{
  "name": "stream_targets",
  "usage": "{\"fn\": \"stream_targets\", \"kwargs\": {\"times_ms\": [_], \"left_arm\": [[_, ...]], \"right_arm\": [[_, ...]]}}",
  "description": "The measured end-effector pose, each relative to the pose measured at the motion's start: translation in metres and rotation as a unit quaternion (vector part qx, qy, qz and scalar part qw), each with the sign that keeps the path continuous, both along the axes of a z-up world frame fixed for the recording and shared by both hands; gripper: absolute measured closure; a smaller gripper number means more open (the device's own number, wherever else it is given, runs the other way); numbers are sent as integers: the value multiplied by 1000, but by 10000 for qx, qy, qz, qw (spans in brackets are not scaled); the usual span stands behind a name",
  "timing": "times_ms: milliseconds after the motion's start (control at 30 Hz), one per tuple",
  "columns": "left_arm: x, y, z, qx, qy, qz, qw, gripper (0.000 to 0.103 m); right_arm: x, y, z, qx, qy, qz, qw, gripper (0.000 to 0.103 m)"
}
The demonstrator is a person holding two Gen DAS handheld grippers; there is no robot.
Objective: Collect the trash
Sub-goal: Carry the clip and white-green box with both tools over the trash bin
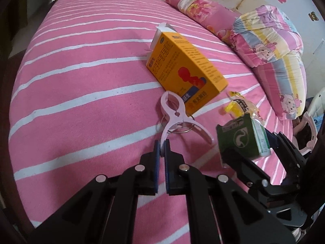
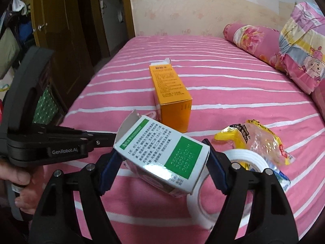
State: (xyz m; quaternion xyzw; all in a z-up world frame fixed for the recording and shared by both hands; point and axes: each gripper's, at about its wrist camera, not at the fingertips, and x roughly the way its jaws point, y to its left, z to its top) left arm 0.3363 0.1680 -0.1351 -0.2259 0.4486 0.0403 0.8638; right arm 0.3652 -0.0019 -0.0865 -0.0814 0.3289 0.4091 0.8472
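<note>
My right gripper [image 2: 162, 160] is shut on a green-and-white carton [image 2: 160, 154] and holds it above the pink striped bed; the carton also shows in the left wrist view [image 1: 241, 138]. My left gripper [image 1: 161, 148] is shut on one handle of a pale pink clothes peg [image 1: 174, 116]. An open orange box [image 1: 182, 69] lies on the bed beyond the peg, also in the right wrist view [image 2: 172, 97]. A yellow and clear snack wrapper [image 2: 262, 140] lies right of the box. A roll of white tape [image 2: 229, 185] lies under the carton.
The pink striped bed sheet [image 1: 81, 81] fills the view. A floral bolster [image 1: 203, 10] and a cartoon-print pillow [image 1: 270, 46] lie at the far right. A wooden wardrobe [image 2: 61, 40] stands left of the bed.
</note>
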Motion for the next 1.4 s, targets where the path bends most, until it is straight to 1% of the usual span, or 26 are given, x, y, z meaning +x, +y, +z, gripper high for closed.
{"fn": "stream_targets", "kwargs": {"times_ms": [167,367,433,533,700,867,933,1000,1100,1300,1400], "left_arm": [[-27,4,10,-108,-103,45,9999,99],[-60,5,16,-457,-225,214,9985,99],[-73,1,18,-487,-263,253,9981,99],[-92,-12,25,-324,-341,287,9985,99],[-120,-33,35,-155,-459,281,9984,99],[-145,-55,54,-54,-628,231,9977,99],[-154,-65,63,-9,-674,206,9975,99],[-162,-75,72,-51,-741,140,9971,99],[-173,-88,85,16,-807,71,9967,99],[-197,-110,113,137,-963,-26,9953,99],[-209,-121,128,231,-1070,-68,9940,99]], "right_arm": [[-18,-5,9,1,-27,24,10000,27],[-49,-19,23,183,23,6,9998,27],[-62,-28,27,250,92,-38,9996,27],[-84,-43,30,345,229,-113,9991,27],[-121,-66,41,407,185,-194,9988,27],[-151,-94,49,542,194,-357,9977,27],[-163,-109,53,644,226,-462,9966,27],[-172,-123,58,758,349,-553,9950,27],[-187,-144,70,994,446,-674,9918,27],[-219,-170,98,1170,303,-775,9896,27],[-228,-181,107,1234,240,-809,9888,27]]}}
